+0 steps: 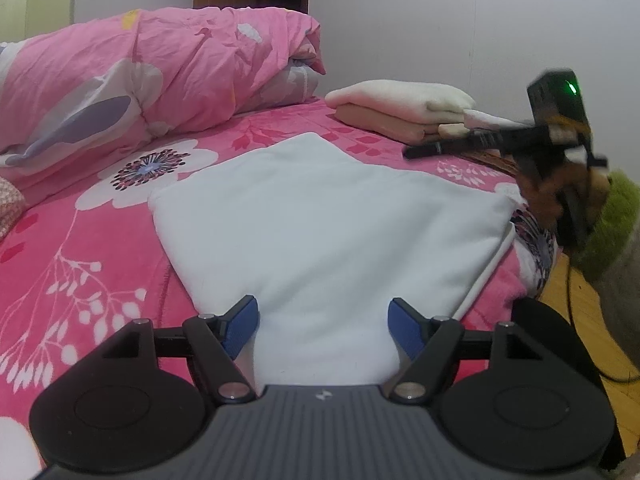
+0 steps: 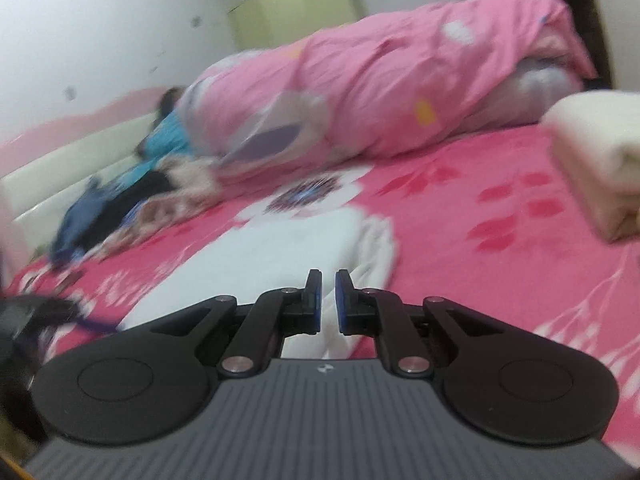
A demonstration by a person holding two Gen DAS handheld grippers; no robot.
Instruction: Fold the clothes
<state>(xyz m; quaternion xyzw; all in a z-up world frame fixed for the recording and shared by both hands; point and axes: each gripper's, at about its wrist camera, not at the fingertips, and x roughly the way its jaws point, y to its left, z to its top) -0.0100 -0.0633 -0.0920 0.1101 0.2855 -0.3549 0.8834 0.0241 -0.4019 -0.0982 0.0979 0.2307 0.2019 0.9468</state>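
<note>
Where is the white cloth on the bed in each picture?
Left wrist view: the white cloth lies flat in the middle of the picture, reaching down between the open left gripper.
Right wrist view: the white cloth is blurred, lower centre-left, just beyond the nearly shut right gripper.
Shared landmark: the rolled pink quilt at the back of the bed.

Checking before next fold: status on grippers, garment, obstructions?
Left gripper open, low over white garment's near edge. Right gripper shut, empty. Garment flat on bed. Folded stack behind, clear.
</note>
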